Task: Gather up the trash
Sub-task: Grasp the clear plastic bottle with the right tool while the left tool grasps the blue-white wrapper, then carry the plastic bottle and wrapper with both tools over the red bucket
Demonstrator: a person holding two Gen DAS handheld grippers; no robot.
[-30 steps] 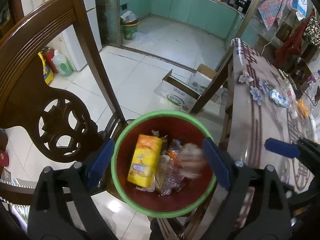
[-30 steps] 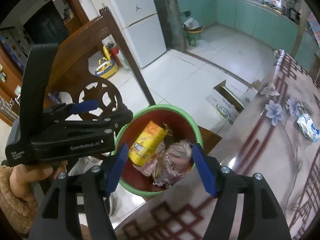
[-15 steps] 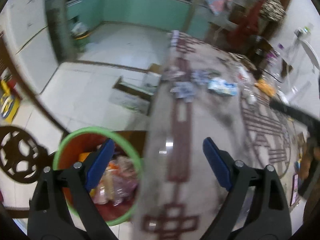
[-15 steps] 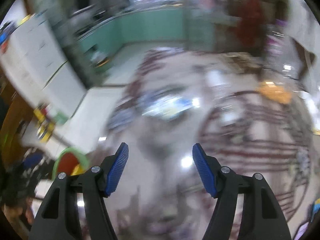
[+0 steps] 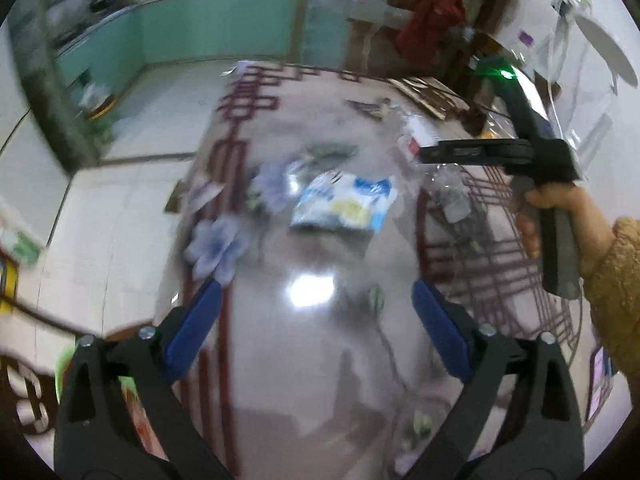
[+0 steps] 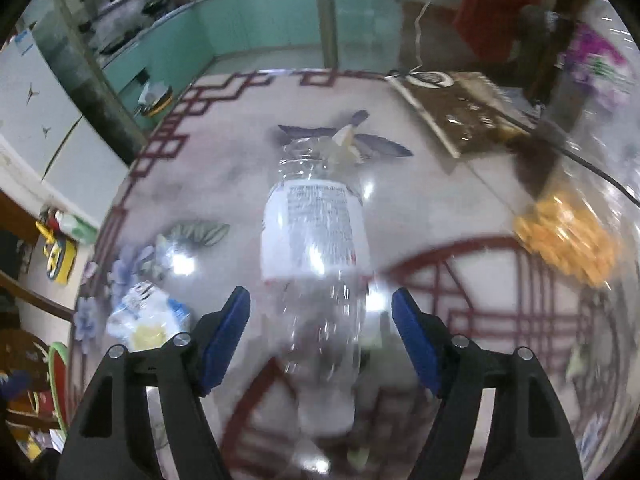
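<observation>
Step in hand: both grippers are over the table, reaching for the next pieces of trash; nothing is gripped yet.
Right gripper [image 6: 320, 312]: black frame with blue pads, pointing steeply down. Its jaws are opening, and the clear crumpled plastic bottle with a white printed label [image 6: 314, 240] lies between them, pads not pressing on it as far as the blur lets me judge.
Left gripper [image 5: 316, 320]: same build, jaws opening to a wide spread, with nothing between them but bare tabletop.
Other trash: a flat blue, white and yellow snack wrapper [image 5: 344, 202] lies on the table ahead of the left gripper, just beside the bottle. An orange crinkled packet [image 6: 568, 240] sits to the right of the bottle, apart from it.
Bin: a red bucket with a green rim [image 6: 56, 384] stands beyond the table's left edge, only a sliver in view.
Next move, in my judgement: the right pads need to settle around the bottle's body and close gently, since thin plastic may buckle or slip; the left must travel forward to the wrapper and pinch it flat against the table.
Surface: a glossy table [image 5: 304, 380] printed with dark red lattice lines and pale blue flowers, with bright light reflections.
Room: white tiled floor, mint green kitchen cabinets [image 6: 256, 20] at the back, red cloth hanging at upper right.
Person: a hand [image 5: 560, 216] in a mustard fleece sleeve grips the right tool's handle.
</observation>
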